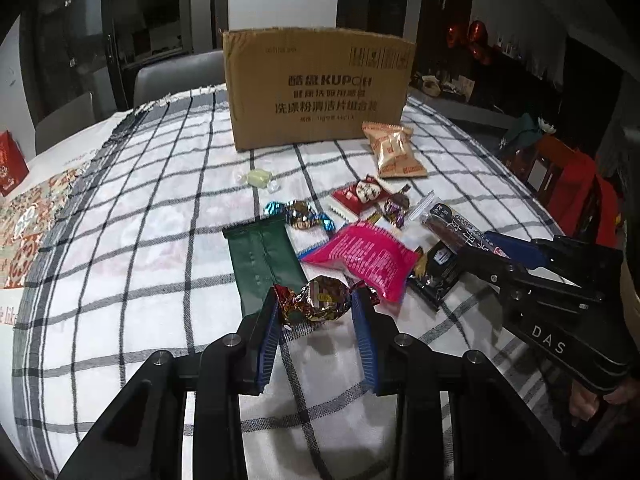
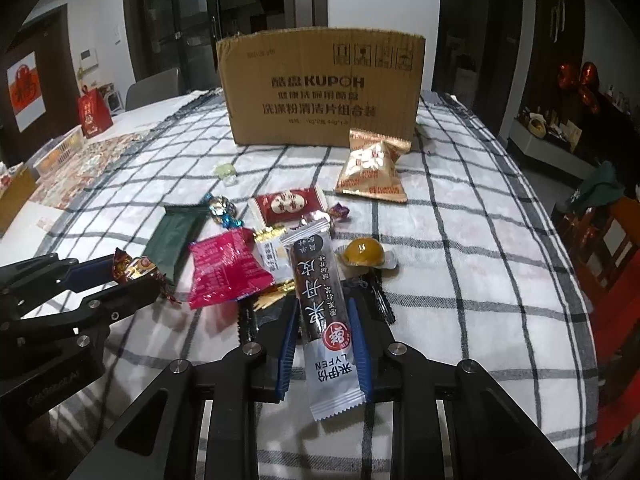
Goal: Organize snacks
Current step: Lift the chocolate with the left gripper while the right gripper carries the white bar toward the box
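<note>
Left wrist view: the left gripper point(image 1: 316, 304) is closed on a foil-wrapped candy point(image 1: 322, 298), its blue pads pressing the wrapper's twisted ends from either side. Directly beyond it lie a dark green packet point(image 1: 262, 264) and a pink packet point(image 1: 364, 258), close together. Further back sit a blue-ended foil candy point(image 1: 300, 214), a red packet point(image 1: 362, 194), a pale green candy point(image 1: 259, 178) and a tan biscuit bag point(image 1: 396, 150). A cardboard box point(image 1: 320, 88) stands at the far end of the checked tablecloth point(image 1: 140, 220). Left of the snack cluster the cloth is bare to its fringed edge. The right gripper point(image 1: 496, 246) enters from the right, holding a long bar.

Right wrist view: the right gripper point(image 2: 324, 330) is clamped on a long snack bar point(image 2: 320, 300), which runs lengthwise between the fingers and overhangs at both ends. An orange jelly cup point(image 2: 366, 254) sits just right of the bar. Right of it the cloth is open as far as the table edge. The left gripper point(image 2: 132, 274) holds its candy at the left, just beside the pink packet.
</note>
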The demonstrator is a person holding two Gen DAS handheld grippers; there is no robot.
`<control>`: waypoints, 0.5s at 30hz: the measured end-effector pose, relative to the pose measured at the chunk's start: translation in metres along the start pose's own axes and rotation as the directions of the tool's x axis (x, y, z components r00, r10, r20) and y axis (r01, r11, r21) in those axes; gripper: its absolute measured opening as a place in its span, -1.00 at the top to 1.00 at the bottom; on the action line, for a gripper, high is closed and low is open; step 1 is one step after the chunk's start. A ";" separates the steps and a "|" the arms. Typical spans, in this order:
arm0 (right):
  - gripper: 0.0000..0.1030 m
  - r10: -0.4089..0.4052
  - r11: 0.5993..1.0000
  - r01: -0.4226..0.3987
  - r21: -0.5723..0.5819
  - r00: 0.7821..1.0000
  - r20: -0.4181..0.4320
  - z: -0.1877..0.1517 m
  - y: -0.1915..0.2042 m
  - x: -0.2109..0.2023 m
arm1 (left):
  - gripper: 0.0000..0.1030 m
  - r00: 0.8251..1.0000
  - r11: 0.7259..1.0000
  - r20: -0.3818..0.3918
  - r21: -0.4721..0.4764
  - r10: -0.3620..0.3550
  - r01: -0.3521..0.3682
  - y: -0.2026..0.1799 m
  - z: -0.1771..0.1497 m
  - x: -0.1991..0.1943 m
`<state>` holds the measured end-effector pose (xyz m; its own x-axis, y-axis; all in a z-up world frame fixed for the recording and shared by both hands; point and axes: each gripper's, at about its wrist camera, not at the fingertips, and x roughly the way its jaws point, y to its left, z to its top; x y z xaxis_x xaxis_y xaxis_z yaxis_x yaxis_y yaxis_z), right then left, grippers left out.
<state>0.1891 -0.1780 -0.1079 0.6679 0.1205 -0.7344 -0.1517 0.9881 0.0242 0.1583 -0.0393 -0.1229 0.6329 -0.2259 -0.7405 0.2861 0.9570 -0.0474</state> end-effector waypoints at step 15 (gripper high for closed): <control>0.48 0.027 1.000 -0.026 -0.004 0.991 0.134 0.027 0.003 -0.048 | 0.32 0.984 0.999 0.177 0.028 0.026 -0.031 -0.006 0.033 -0.051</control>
<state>0.1763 -0.1785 -0.0545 0.7555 0.1586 -0.6357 -0.1721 0.9842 0.0409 0.1481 -0.0400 -0.0631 0.7574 -0.2300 -0.6111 0.2862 0.9582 -0.0060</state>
